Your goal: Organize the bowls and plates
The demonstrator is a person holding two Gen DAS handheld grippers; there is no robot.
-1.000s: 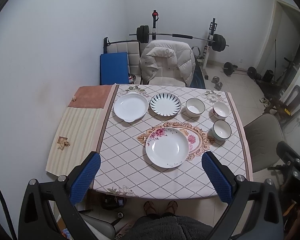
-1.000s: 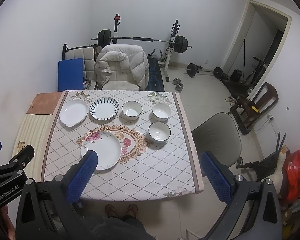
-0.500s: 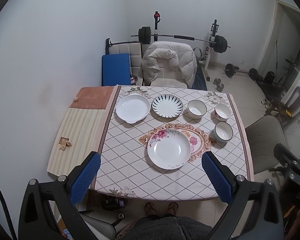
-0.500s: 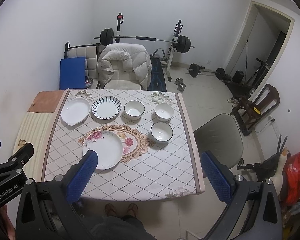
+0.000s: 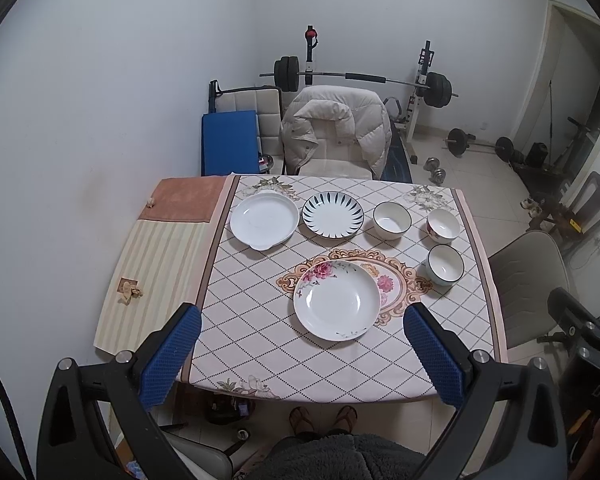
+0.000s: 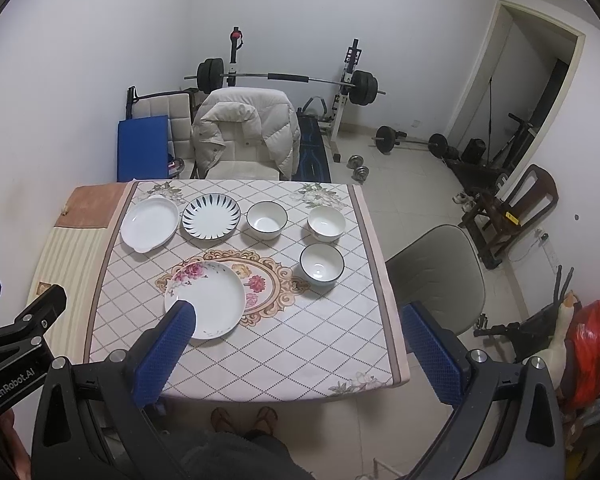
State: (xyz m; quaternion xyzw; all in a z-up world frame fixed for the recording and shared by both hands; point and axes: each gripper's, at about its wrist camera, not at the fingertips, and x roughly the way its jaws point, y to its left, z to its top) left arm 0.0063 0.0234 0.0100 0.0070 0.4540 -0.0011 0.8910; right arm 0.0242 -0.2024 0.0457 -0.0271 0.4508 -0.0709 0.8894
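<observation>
On the clothed table (image 5: 260, 336) lie a floral plate (image 5: 337, 299) (image 6: 205, 300) in the middle, a plain white dish (image 5: 264, 220) (image 6: 150, 223) at the far left and a blue-striped plate (image 5: 333, 214) (image 6: 211, 218) beside it. Three bowls stand to the right: a dark-rimmed one (image 5: 392, 220) (image 6: 267, 220), a floral one (image 5: 443, 226) (image 6: 326, 223) and a nearer blue one (image 5: 445, 265) (image 6: 322, 264). My left gripper (image 5: 302, 354) and right gripper (image 6: 298, 354) hang open and empty, high above the table's near edge.
A chair with a cream jacket (image 5: 336, 132) stands behind the table, a grey chair (image 6: 436, 276) at its right side. A weight bench, barbell (image 6: 284, 78) and dumbbells fill the far floor. A wall runs along the left. The person's feet (image 5: 324, 418) show below.
Both grippers drifted slightly; the table and dishes sit a little lower in both views. Nothing on the table moved.
</observation>
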